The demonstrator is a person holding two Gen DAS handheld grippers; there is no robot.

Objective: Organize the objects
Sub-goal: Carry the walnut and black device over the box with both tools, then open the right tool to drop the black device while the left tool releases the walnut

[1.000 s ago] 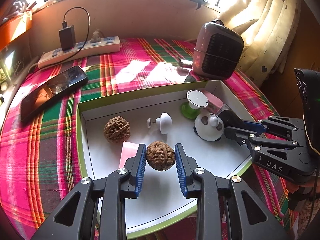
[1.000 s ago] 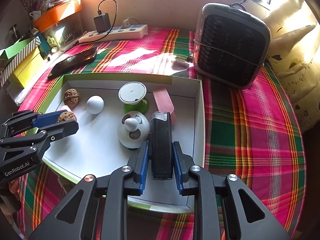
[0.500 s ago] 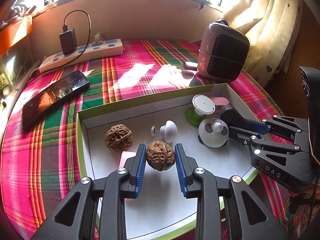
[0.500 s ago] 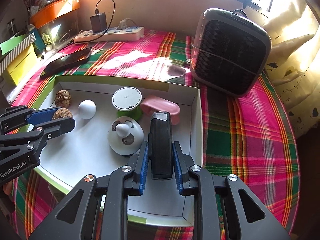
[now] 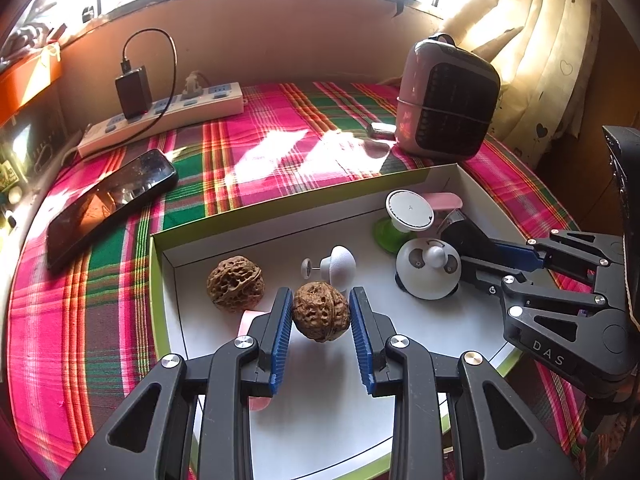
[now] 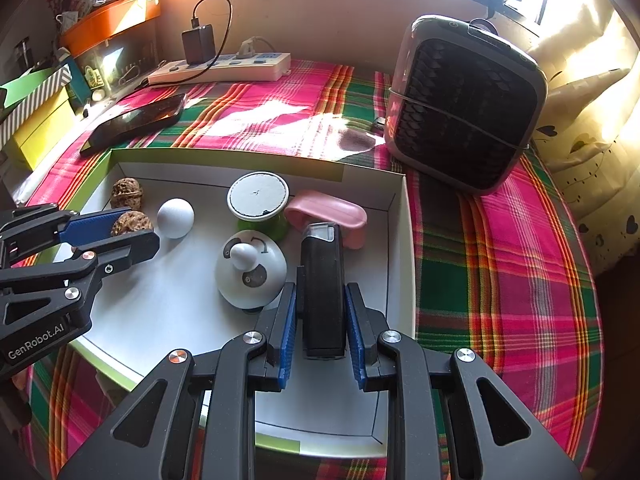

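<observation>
The left gripper (image 5: 321,320) holds a walnut (image 5: 321,311) between its blue ribbed pads, jaws narrowed onto the shell on both sides. The walnut is raised above the white floor of the box (image 5: 404,178), a shallow white tray with a green outer rim that rests on a plaid tablecloth (image 5: 100,320). A second walnut (image 5: 235,283) lies on the box floor near the left wall, apart from the held one. A white mushroom-shaped piece (image 5: 338,262) lies on its side just behind the held walnut. A pink flat item (image 5: 250,318) lies partly hidden under the left finger.

The right gripper (image 6: 321,312) grips a black rectangular device (image 6: 322,284) with a clear cap at its far end; the jaws are nearly closed and the pads press on both long sides. The device points toward the back of the box, near the right wall. Just left of it sits a white domed toy (image 6: 250,270) with dark patches. Behind the toy stands a green-based stand with a round white top (image 6: 258,200), and a pink oblong case (image 6: 326,214) lies beside it, just ahead of the device tip.

Outside the box, on the cloth, are a dark smartphone (image 5: 108,204), a white power strip (image 5: 164,118) with a black charger (image 5: 133,91) plugged in, and a small grilled desktop fan (image 6: 464,106).
</observation>
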